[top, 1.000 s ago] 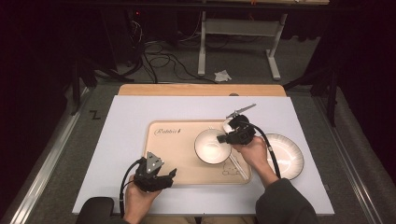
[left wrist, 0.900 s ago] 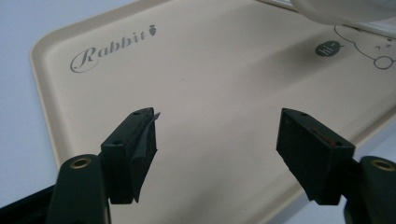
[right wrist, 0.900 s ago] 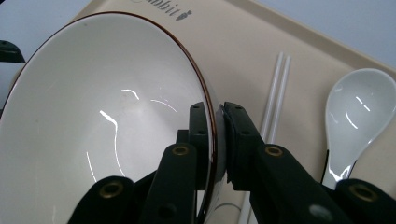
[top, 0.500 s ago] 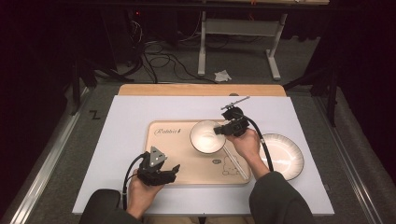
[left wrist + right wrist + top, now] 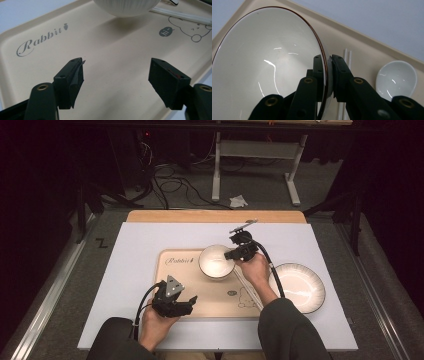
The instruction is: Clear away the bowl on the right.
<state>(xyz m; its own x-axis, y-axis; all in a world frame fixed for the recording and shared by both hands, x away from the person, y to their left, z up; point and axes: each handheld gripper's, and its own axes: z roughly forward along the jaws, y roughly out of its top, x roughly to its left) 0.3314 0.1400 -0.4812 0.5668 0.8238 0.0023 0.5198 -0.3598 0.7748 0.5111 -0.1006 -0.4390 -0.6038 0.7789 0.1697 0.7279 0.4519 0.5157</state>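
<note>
over the tray (image 5: 200,300), right hand-held gripper (image 5: 329,72) clamped on bowl (image 5: 269,62) rim, left hand-held gripper (image 5: 116,82) wide open, empty

The beige tray (image 5: 105,75) carries the script word "Rabbit" with a small carrot drawn after it, near one corner. Beside its cartoon bear (image 5: 193,31), a grey speech bubble reads "hi~".

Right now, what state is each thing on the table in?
Bowl: empty, rim pinched by right claw, over the tray.
Left claw: open, holding nothing, above the tray.
Tray: flat on the table.
Plate: empty, right of the tray.
Chopsticks: lying on the tray.
</note>
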